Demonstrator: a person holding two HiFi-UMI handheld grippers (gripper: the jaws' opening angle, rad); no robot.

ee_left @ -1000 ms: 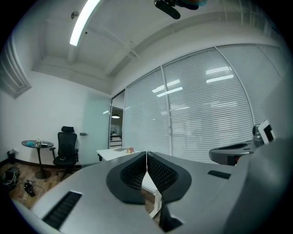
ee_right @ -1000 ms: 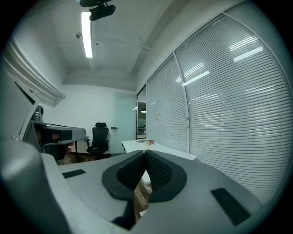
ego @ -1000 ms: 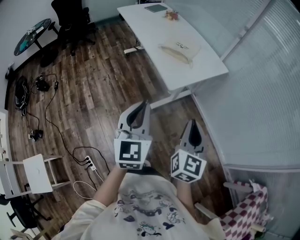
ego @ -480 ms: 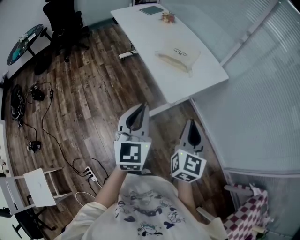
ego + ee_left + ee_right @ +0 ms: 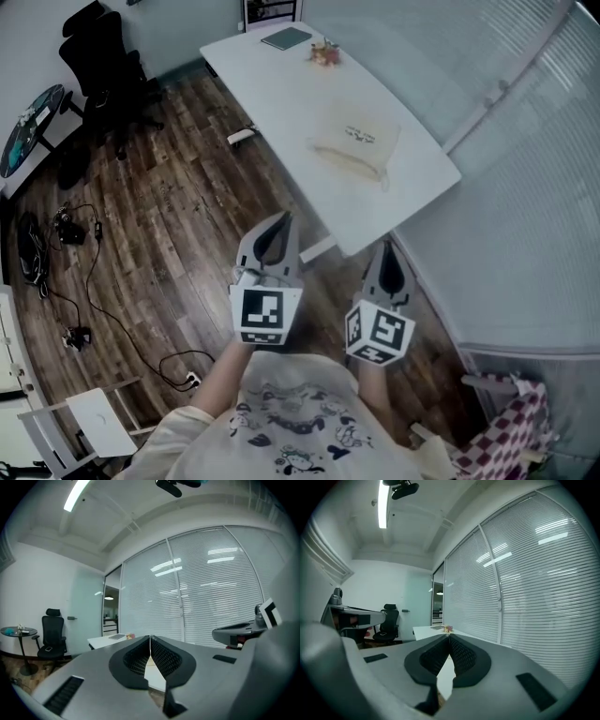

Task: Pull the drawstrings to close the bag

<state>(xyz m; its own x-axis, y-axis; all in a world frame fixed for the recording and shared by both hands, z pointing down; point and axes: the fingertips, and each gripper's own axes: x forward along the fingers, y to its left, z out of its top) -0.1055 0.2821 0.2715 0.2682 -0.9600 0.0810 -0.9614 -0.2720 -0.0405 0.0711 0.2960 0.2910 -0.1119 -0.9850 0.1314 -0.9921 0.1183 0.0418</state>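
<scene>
1. Head view: the left gripper [image 5: 283, 217] and the right gripper [image 5: 384, 246] are held side by side in front of the person's chest. Both point toward the white table [image 5: 272, 89] and hang over the wooden floor [image 5: 169, 216].
2. Head view, the task's thing: the bag [image 5: 354, 145], pale cloth, lies flat on the table on the side nearer the blinds [image 5: 525, 178]. A drawstring [image 5: 383, 176] trails off its near corner. Neither gripper touches the bag (both are well apart from it).
3. Head view against a second ago:
   - The table and the bag now sit lower in the frame and nearer the grippers.
   - The table's near corner, which lay well ahead of the jaw tips, now lies just beyond them.
   - The power strip [image 5: 192, 380] on the floor has slid toward the bottom edge.
   - The two grippers keep the same place in the frame and the same closed look.
4. Left gripper view: the jaws are clenched, their tips meeting in one thin line with nothing caught between them. Past them stand the table's far end and a black office chair [image 5: 51, 634]. The right gripper shows at the right edge.
5. Right gripper view: these jaws are also pressed together and empty. A small colourful thing [image 5: 448, 629] on the table sits just above the tips (too small to tell what it is). The blinds fill the right side, and the left gripper shows at the left.
</scene>
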